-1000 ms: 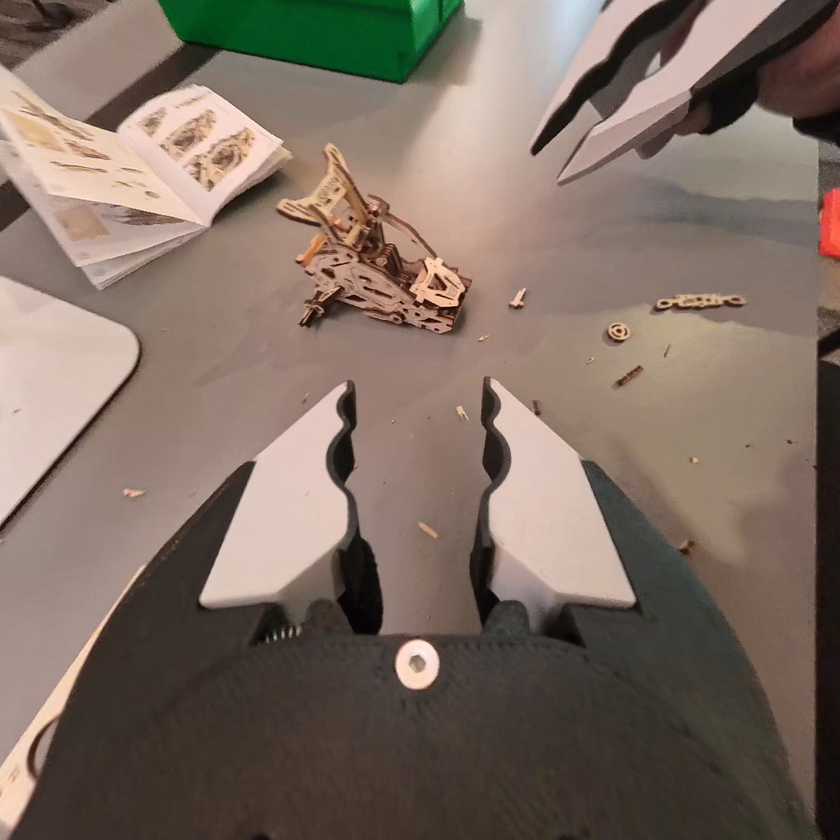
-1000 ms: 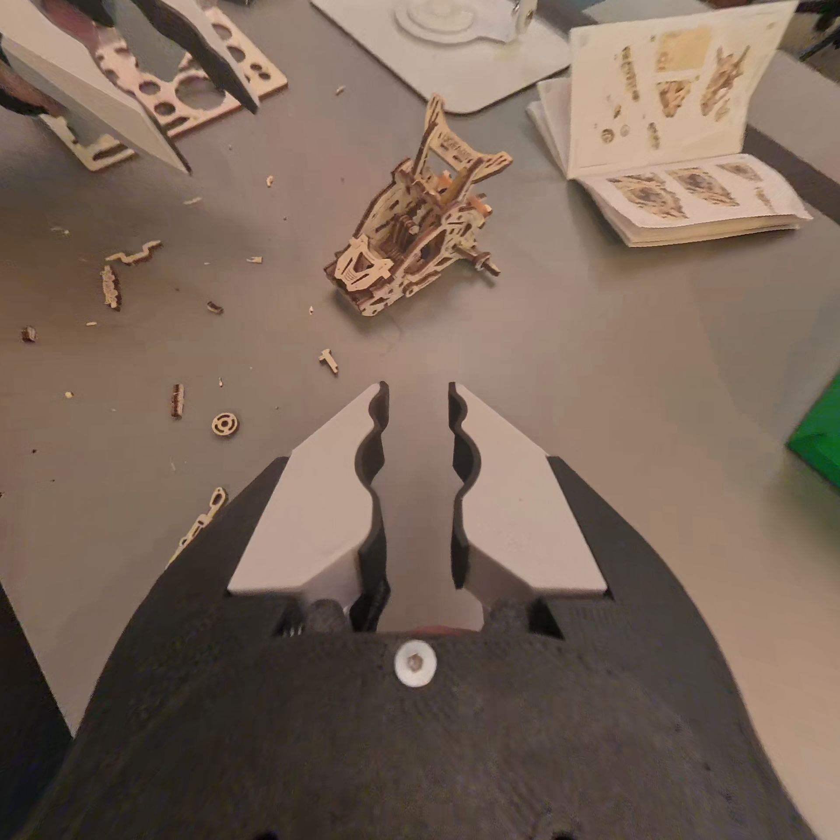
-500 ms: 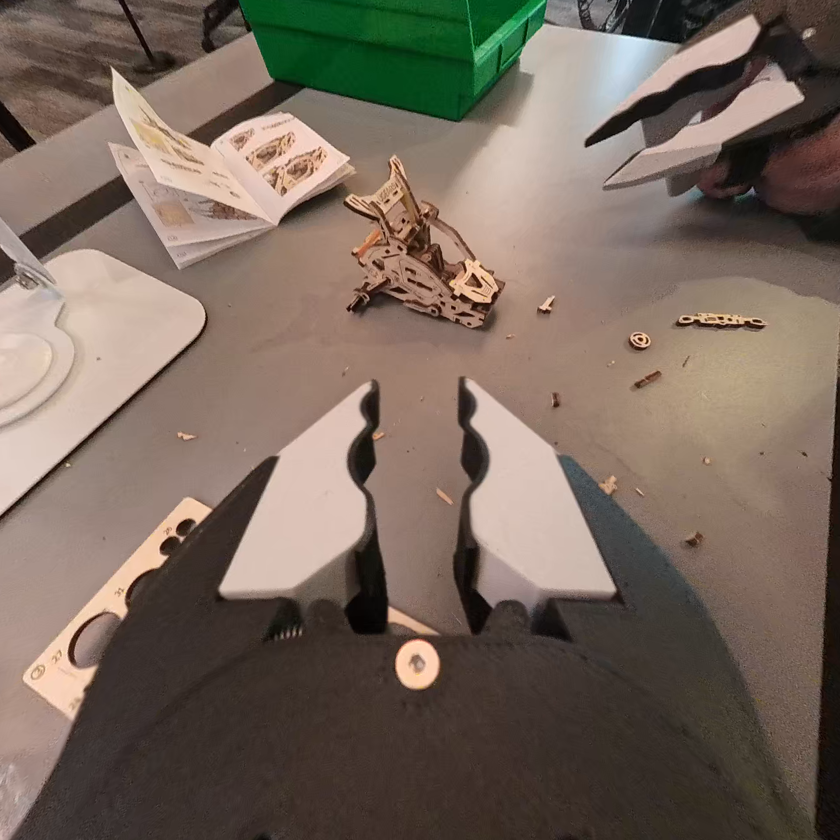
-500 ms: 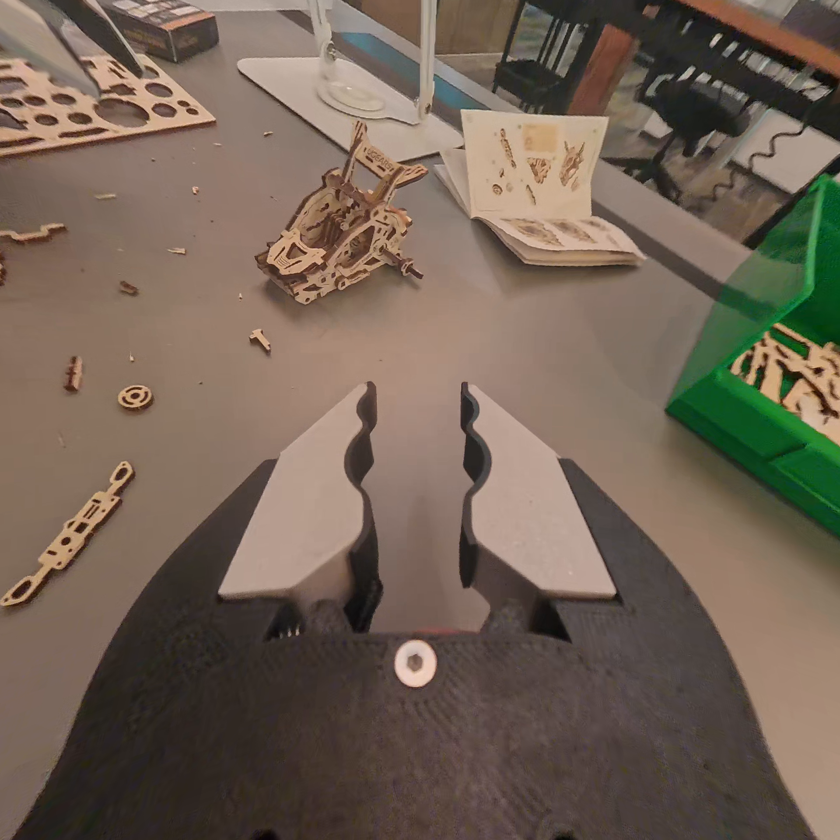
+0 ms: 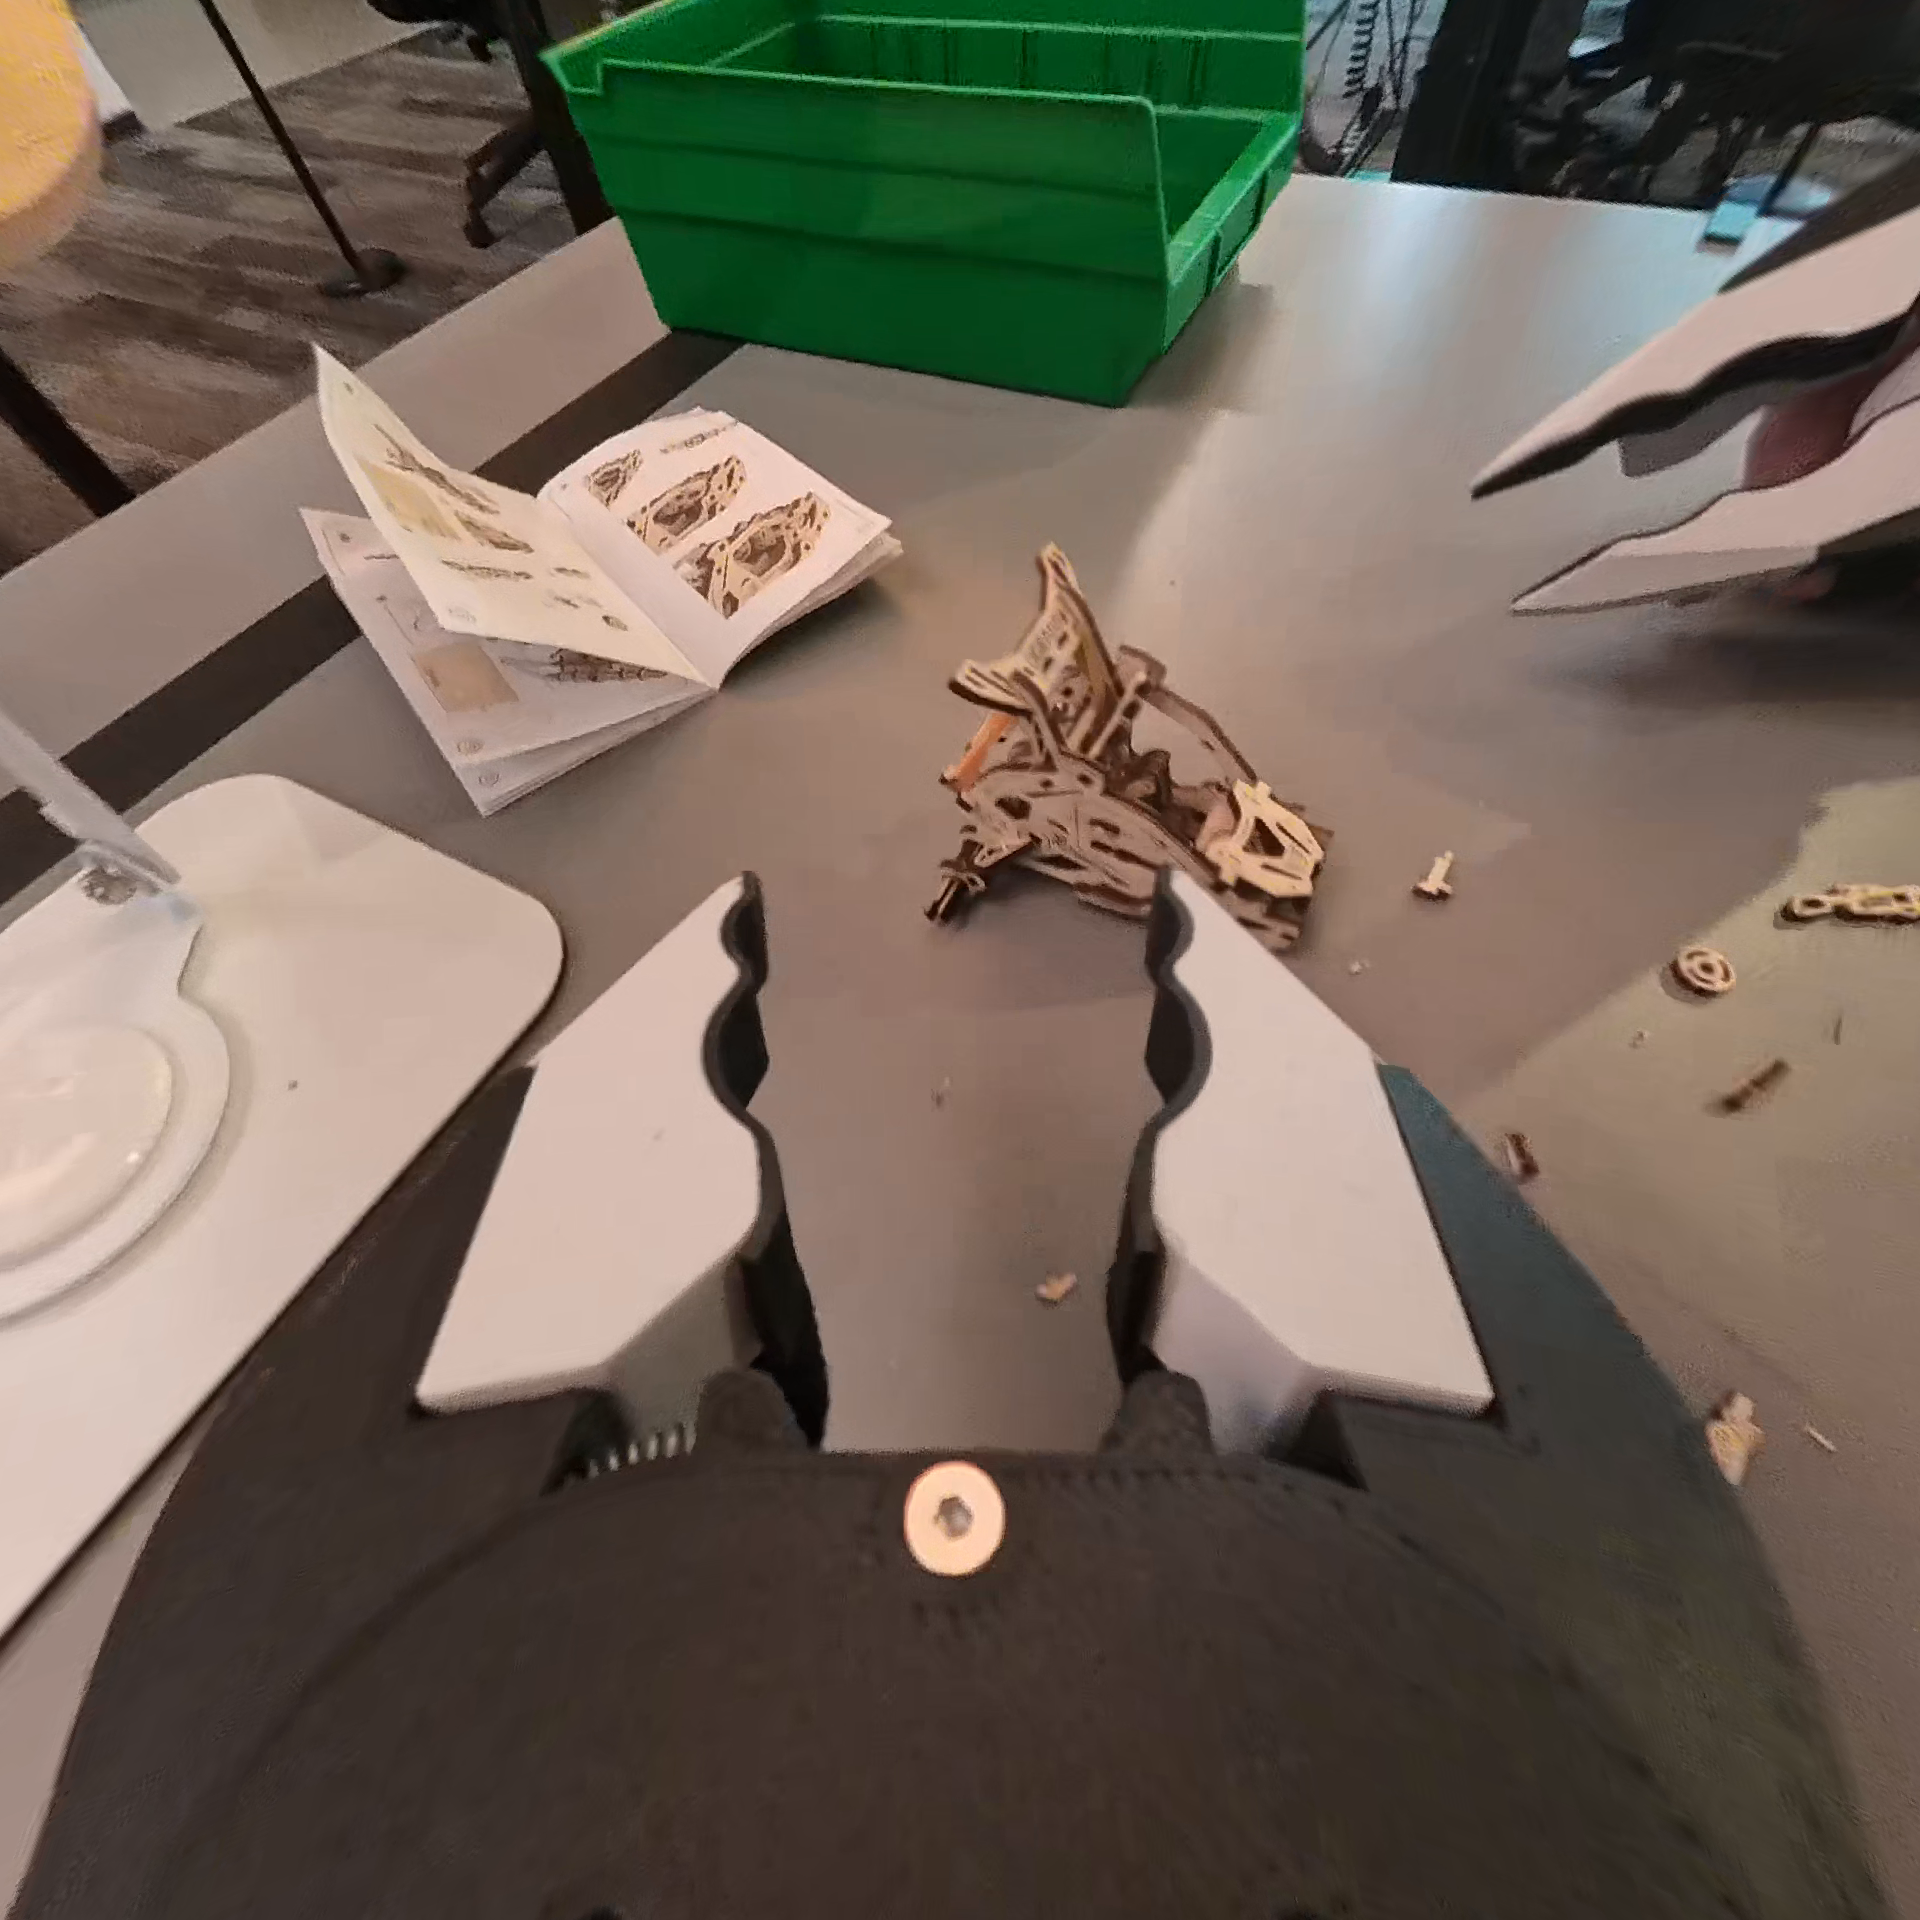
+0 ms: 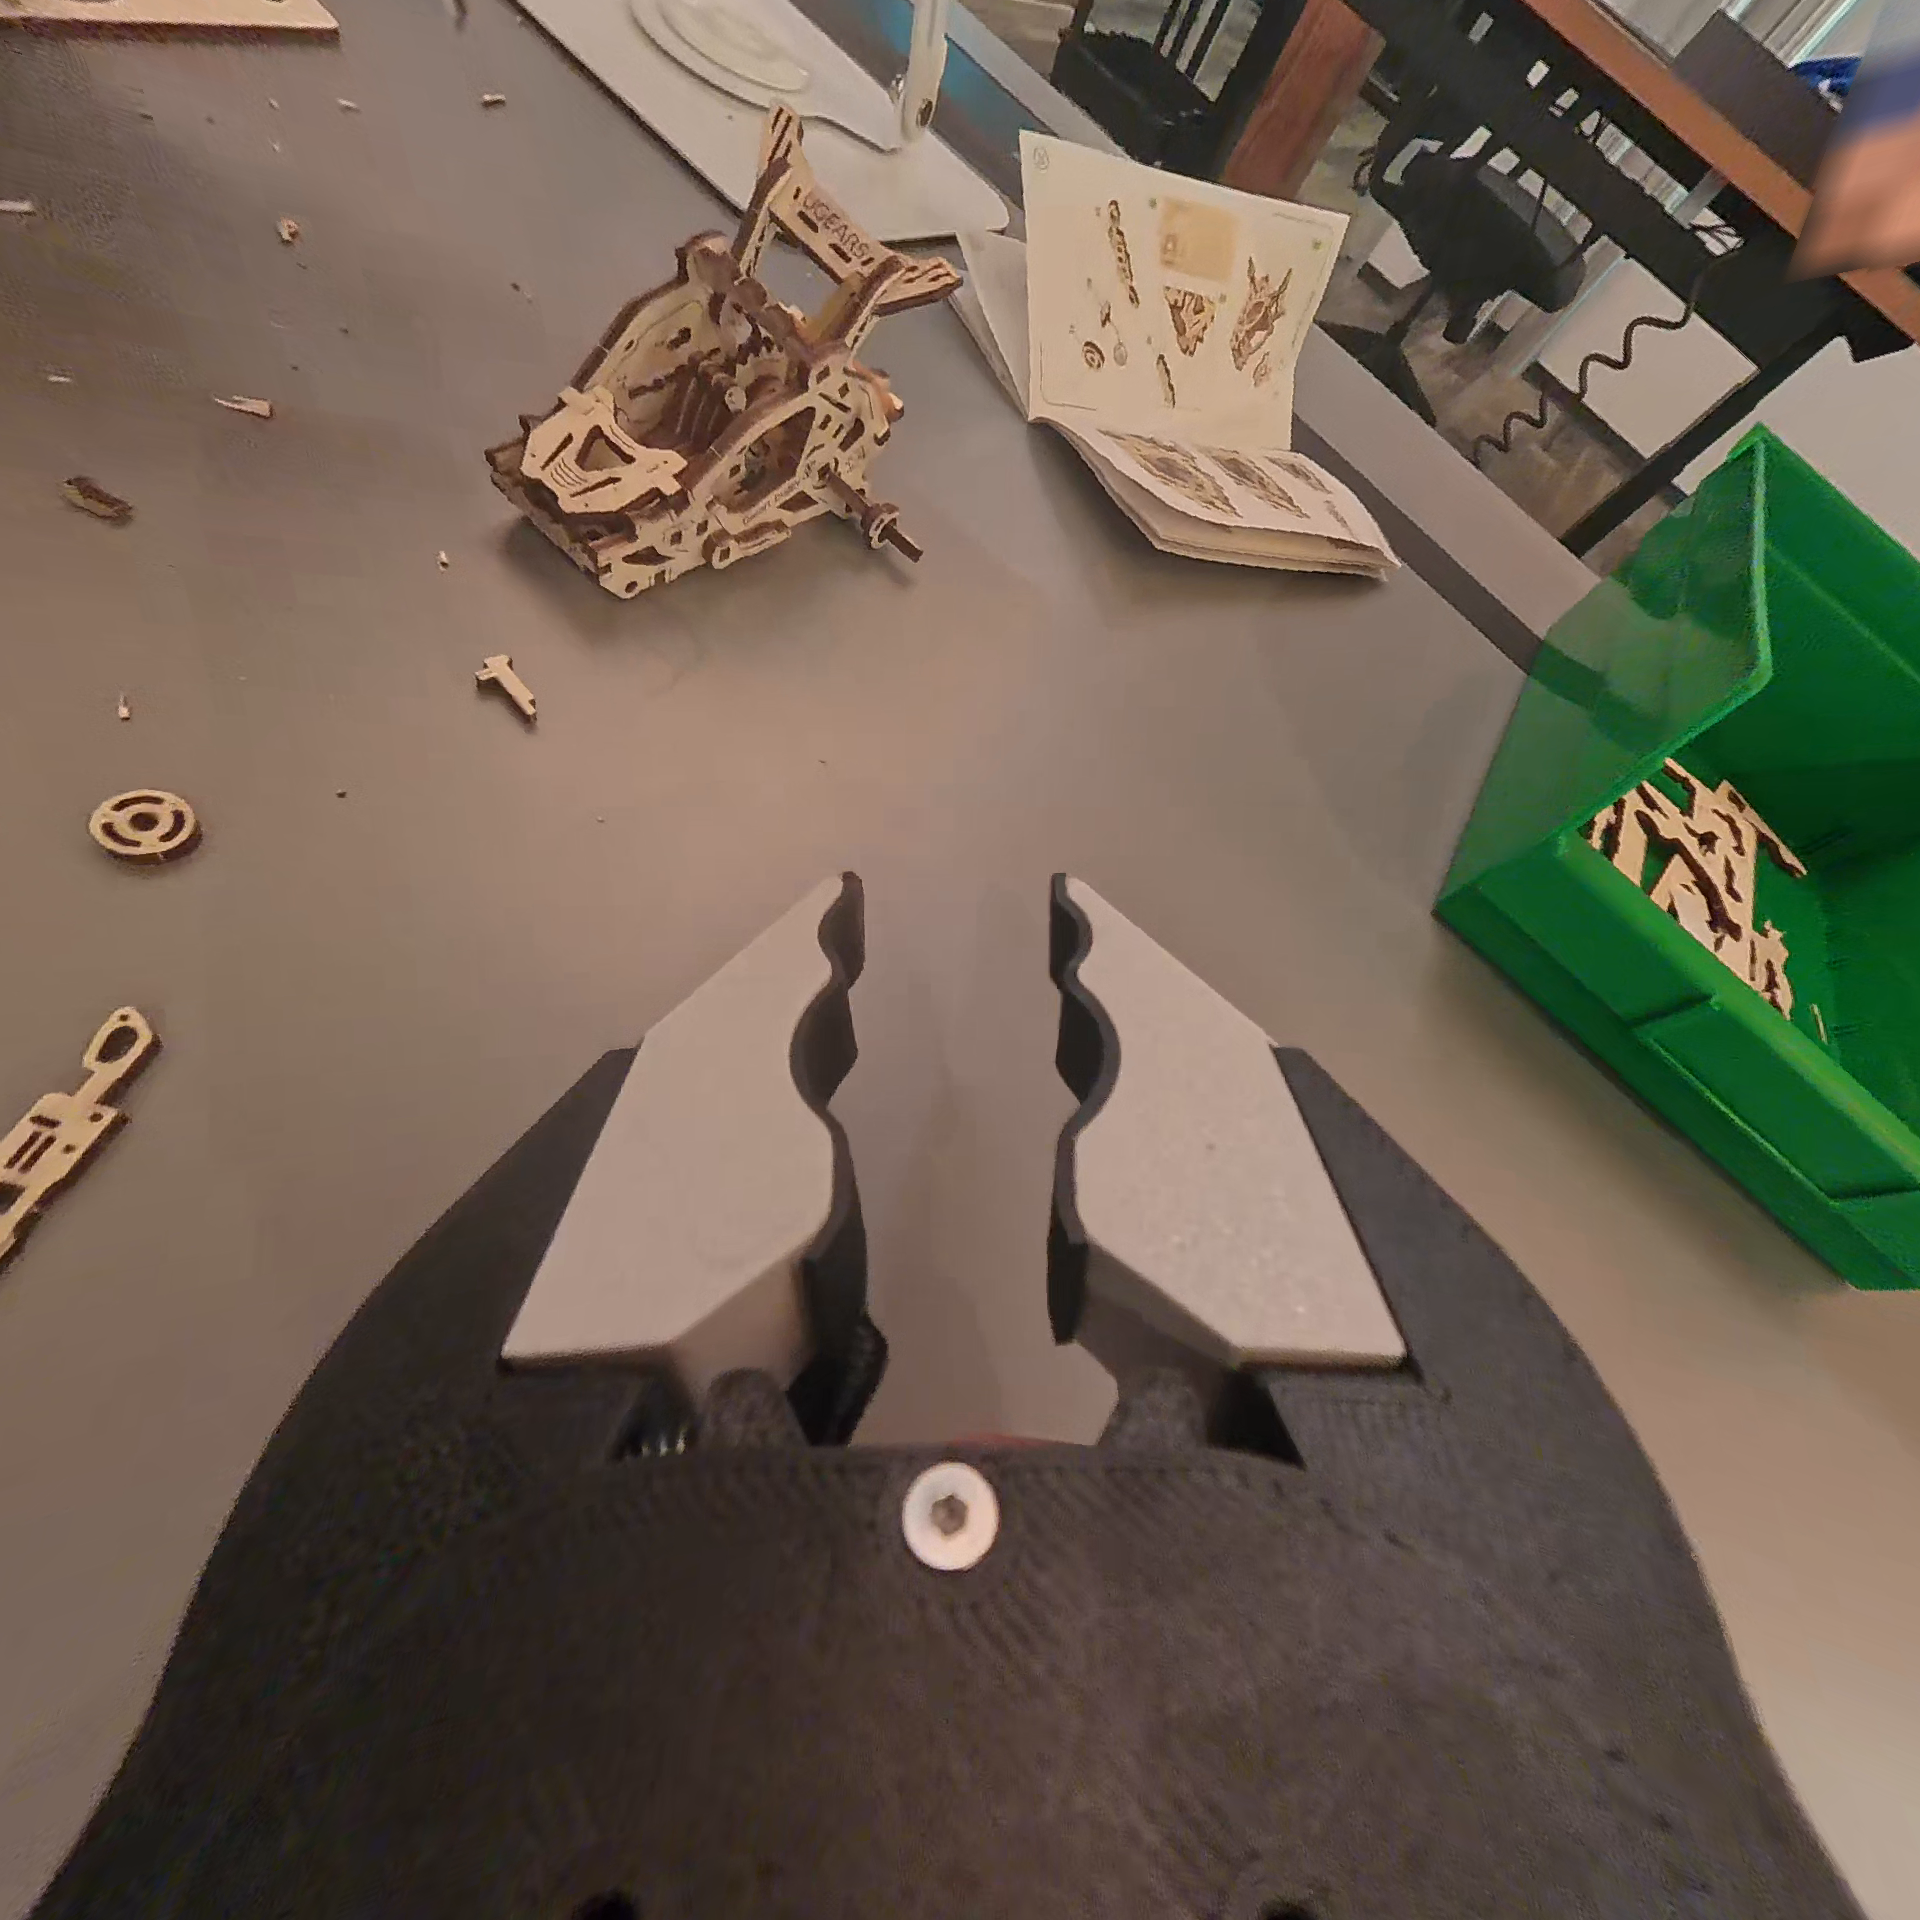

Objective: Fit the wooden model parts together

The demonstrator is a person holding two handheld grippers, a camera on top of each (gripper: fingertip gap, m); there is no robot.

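Near the middle of the grey bench stands the half-built wooden model, tilted, its forked upright piece leaning away from its low nose end. Just behind the model lies an open instruction booklet; farther behind it sits a green bin, which in the right wrist view holds more wooden pieces. Loose parts lie scattered beside the model: a small peg closest to it, a ring-shaped disc farther out, and a long slotted strip beyond that. A white lamp base lies off to the model's other side.

The left hand-held gripper has its fingers spread apart with nothing between them, pointed just short of the model. The right hand-held gripper is likewise parted and empty, aimed at bare bench between the model and the bin.

Nothing is picked up yet, so the step in hand looks like choosing and fetching the next part. To do it well, steady the model by its solid side frame with one gripper, not by the thin forked piece, which would likely snap. Thin flat parts are hard to lift; approach low and pinch them across an edge.
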